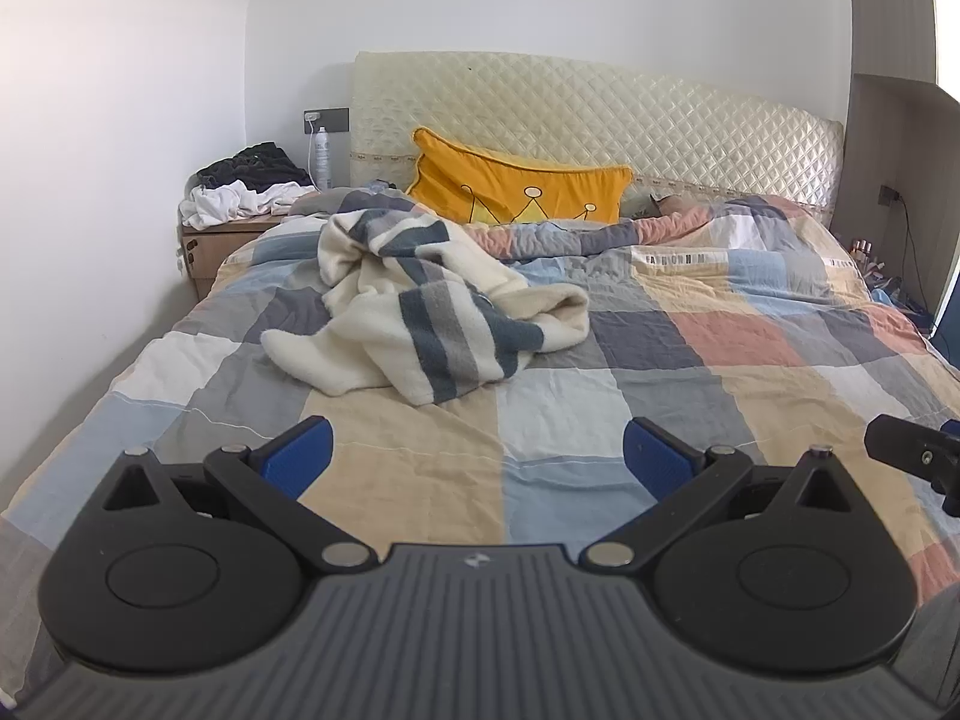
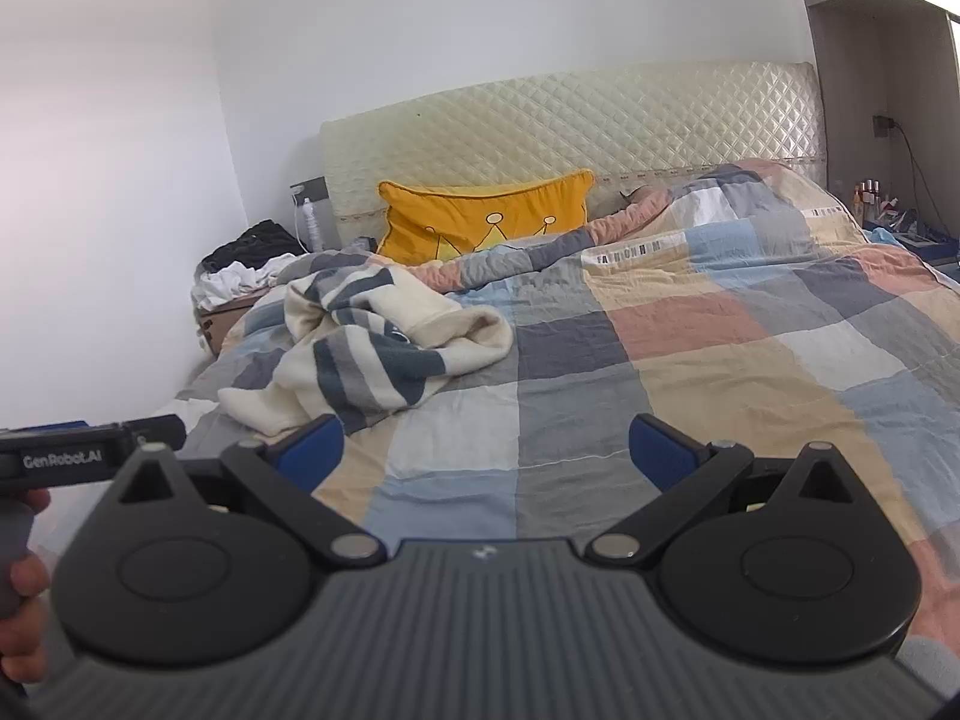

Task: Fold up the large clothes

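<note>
Right now the striped sweater (image 1: 420,306) lies crumpled on the bed (image 1: 750,372), just below the yellow pillow (image 1: 516,189). It looks soft, floppy and light. Both claws, left claw (image 1: 477,456) and right claw (image 2: 486,450), are wide open and empty; a cream edge looks best to pinch.

A crumpled striped garment (image 1: 420,306) (cream, blue-grey) lies on the checked bed (image 1: 720,372).
</note>
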{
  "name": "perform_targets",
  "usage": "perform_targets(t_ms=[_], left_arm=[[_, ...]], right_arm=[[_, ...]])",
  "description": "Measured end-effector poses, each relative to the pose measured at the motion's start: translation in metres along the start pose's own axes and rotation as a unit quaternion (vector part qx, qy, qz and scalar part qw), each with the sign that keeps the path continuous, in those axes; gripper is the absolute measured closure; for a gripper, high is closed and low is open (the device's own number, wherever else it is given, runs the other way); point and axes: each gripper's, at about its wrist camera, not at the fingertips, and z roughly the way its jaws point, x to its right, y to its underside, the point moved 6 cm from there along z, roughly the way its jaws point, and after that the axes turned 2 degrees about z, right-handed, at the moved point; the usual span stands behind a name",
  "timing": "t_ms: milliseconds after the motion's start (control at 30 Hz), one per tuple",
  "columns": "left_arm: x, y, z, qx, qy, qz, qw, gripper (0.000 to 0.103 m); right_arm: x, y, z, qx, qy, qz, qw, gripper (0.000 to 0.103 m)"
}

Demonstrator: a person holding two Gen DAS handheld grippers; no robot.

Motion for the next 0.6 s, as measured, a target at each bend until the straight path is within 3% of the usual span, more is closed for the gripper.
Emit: perform_targets(t_ms=[600], left_arm=[[0.0021, 0.0055, 0.0066, -0.002, -0.001, 0.005, 1.0000, 0.000]], right_arm=[[-0.0004, 0.0043, 0.0051, -0.007, 0.006, 0.002, 1.000, 0.000]])
